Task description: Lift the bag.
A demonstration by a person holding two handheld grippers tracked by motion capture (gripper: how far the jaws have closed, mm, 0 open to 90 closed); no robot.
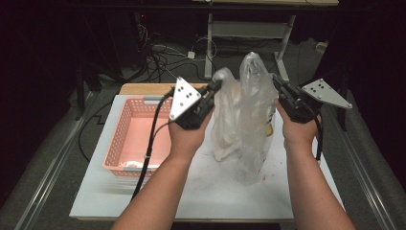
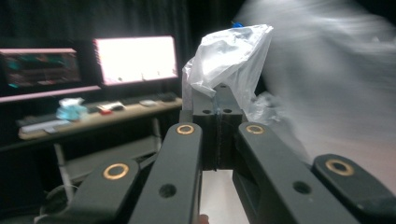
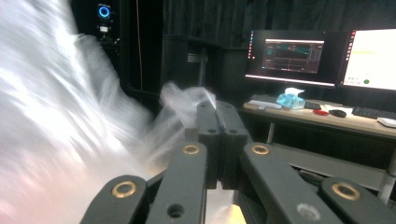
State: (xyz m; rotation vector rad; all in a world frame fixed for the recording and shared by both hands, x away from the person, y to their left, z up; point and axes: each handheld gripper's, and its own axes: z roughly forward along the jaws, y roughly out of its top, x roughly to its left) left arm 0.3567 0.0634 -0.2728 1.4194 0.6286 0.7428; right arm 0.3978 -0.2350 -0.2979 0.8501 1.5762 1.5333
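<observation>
While both claws pinch its top edges, the plastic bag [image 1: 244, 115] apparently hangs between them.

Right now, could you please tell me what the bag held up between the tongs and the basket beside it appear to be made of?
The bag looks like thin, clear plastic film: glossy, crinkled, with its contents showing through. The basket seems to be rigid pink plastic with a matte finish, its walls moulded in a grid of small holes. Its grey handles may be a different plastic; that is hard to tell.
</observation>
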